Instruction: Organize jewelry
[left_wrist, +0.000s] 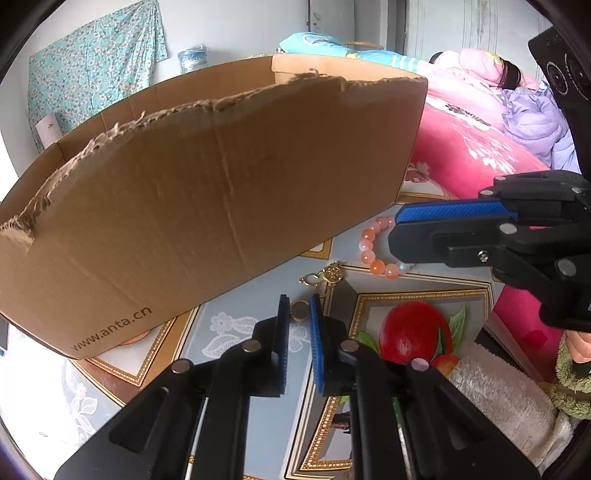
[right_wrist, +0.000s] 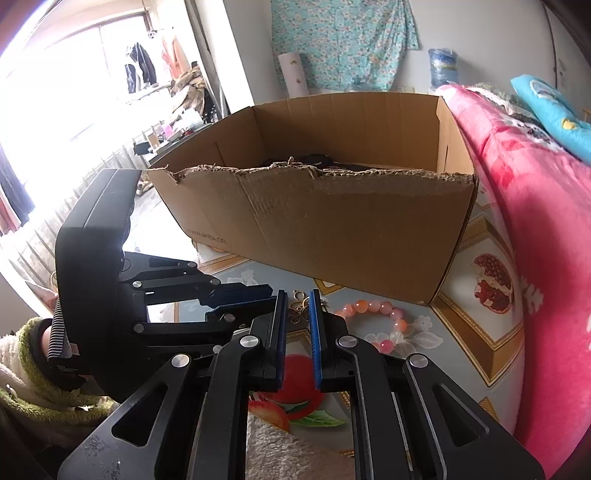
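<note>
Left gripper (left_wrist: 299, 299): jaws down to a narrow slit, angled down at the table (left_wrist: 236, 343), with a small gold round piece (left_wrist: 299, 311) sitting right in the slit at the tips. Clamped, or just lying on the table behind the pads: cannot tell. Right gripper (right_wrist: 298, 293): same narrow slit, nothing between the pads, also angled down, parked close beside the left one with tips converging on the same patch. Straight ahead of both, just past the tips: a gold clasp-and-charm cluster (left_wrist: 327, 276), including a butterfly charm (right_wrist: 297, 314) seen through the right slit. Next out: pink-orange bead bracelet (left_wrist: 368, 256), flat on the table, loop stretched roughly crosswise in the right wrist view, off to the right of the charms. From the left wrist view, right tips hanging over the bracelet's far side, so right hand clearly nearer to it; left hand nearer to the gold bits. Beyond everything: open cardboard box (left_wrist: 221, 177) with a torn near rim, near wall just behind the jewelry, dark items already inside. Probable drop target, so likely lift up and forward over that ragged edge. White towel (left_wrist: 498, 387) at the near table edge, pink blanket (right_wrist: 535, 258) along the right side. Risk: small gold pieces slipping from so shallow a pinch; bracelet better taken across the bead strand than along it.
</note>
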